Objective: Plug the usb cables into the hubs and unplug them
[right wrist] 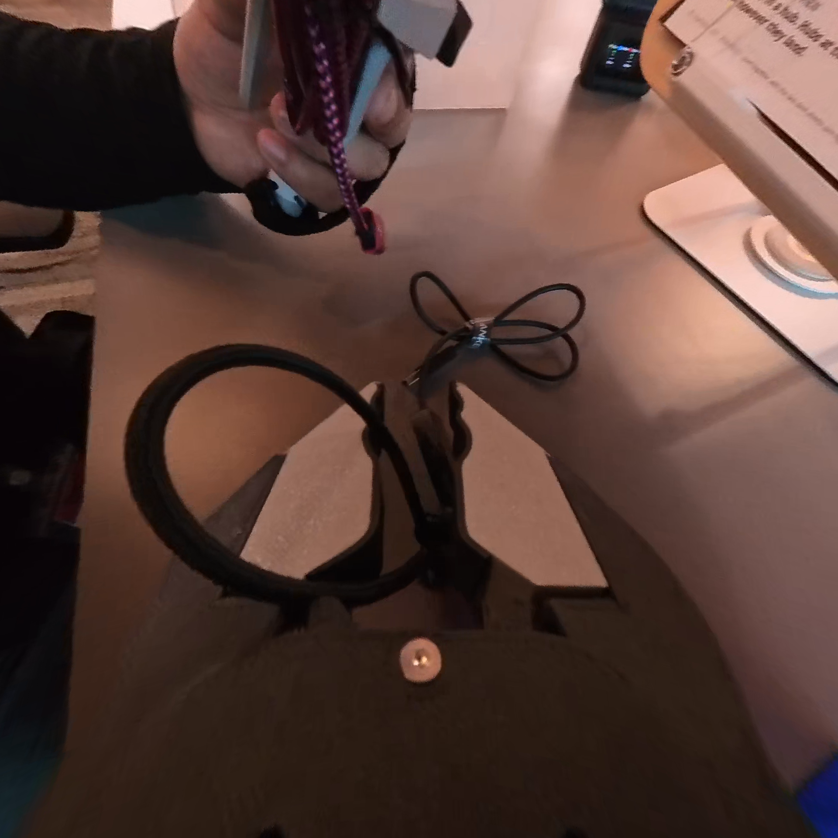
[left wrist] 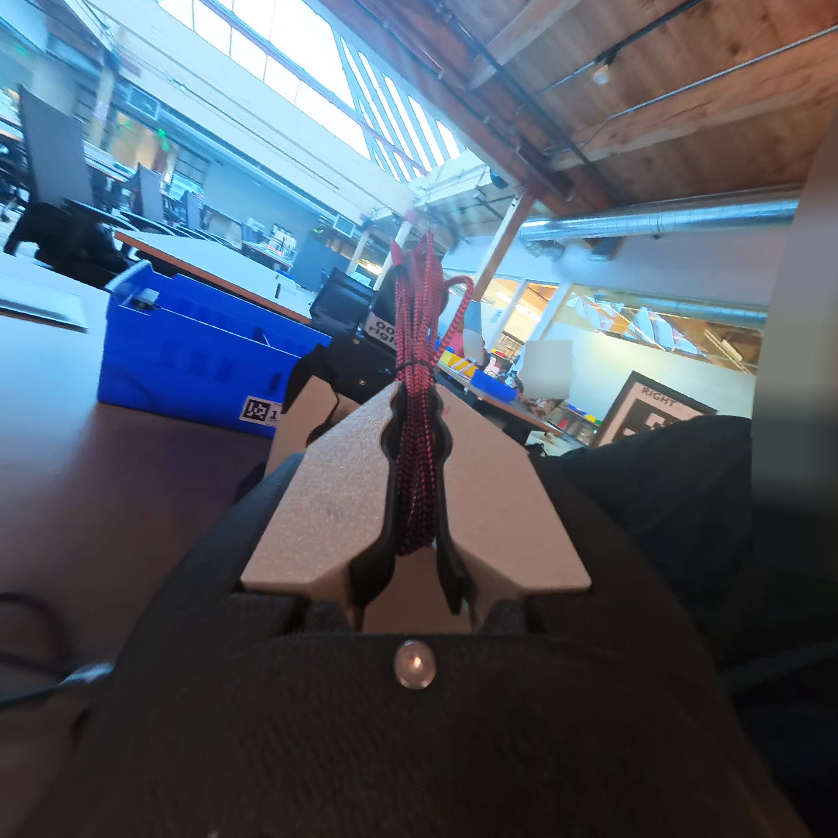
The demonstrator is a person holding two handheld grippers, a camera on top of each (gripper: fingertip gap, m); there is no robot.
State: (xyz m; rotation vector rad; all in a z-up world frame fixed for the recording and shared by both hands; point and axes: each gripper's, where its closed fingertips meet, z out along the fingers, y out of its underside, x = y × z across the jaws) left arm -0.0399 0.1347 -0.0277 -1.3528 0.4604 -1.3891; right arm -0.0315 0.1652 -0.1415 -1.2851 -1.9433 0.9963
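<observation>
My left gripper [left wrist: 415, 391] is shut on a bundled red-and-black braided USB cable [left wrist: 416, 453], which sticks up past the fingertips. In the right wrist view the same gripper [right wrist: 304, 118] is held in a hand at the top left, and the braided cable's red plug [right wrist: 372, 231] hangs below it. My right gripper [right wrist: 417, 391] is shut on a black cable [right wrist: 149, 453] whose loop curls out to the left, with a dark plug body between the jaws. A second black cable [right wrist: 499, 331], tied in a bow shape, lies on the brown table just beyond the right fingertips. No hub is clearly visible.
A blue bin [left wrist: 190, 353] stands on the table [left wrist: 113, 476] to the left. A white base plate [right wrist: 725, 254] and a cardboard sheet with paper [right wrist: 748, 113] are at the right. A small black device with a lit screen [right wrist: 616, 54] stands at the far edge. The gap from one gripper's tips to the other's is roughly 12 cm.
</observation>
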